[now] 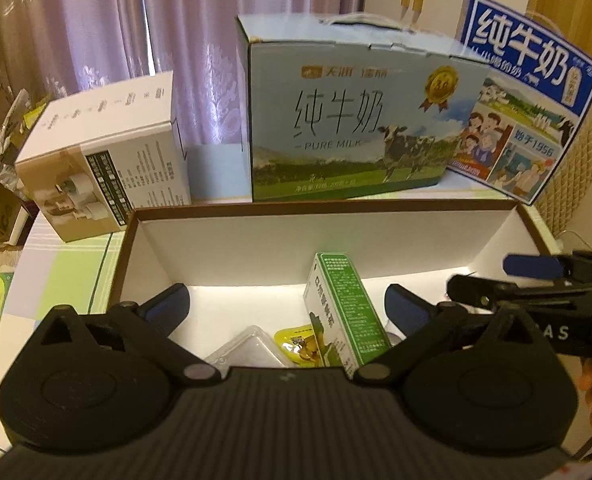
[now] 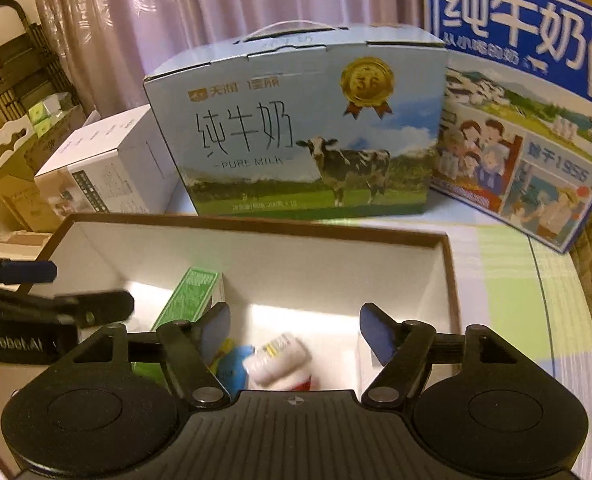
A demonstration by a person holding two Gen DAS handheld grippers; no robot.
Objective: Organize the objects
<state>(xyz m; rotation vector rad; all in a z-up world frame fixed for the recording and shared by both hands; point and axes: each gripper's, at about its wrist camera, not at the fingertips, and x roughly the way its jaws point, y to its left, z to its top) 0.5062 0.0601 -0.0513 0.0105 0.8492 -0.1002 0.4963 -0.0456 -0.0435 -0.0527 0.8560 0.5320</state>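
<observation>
Your left gripper (image 1: pixel 287 306) hangs with jaws wide apart, nothing between them; your right gripper (image 2: pixel 295 326) also stands apart. Below both, the green carton (image 1: pixel 342 312) leans inside the white tray (image 1: pixel 256 248). At twelve o'clock, farther, stands the milk box (image 1: pixel 360 120).

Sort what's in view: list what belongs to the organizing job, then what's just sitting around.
Job:
open storage box
green carton leaning inside it
yellow packet
clear plastic container
white pouch
blue item
left gripper and right gripper, both open

Lying about:
pure milk case
blue milk case
white appliance box
</observation>
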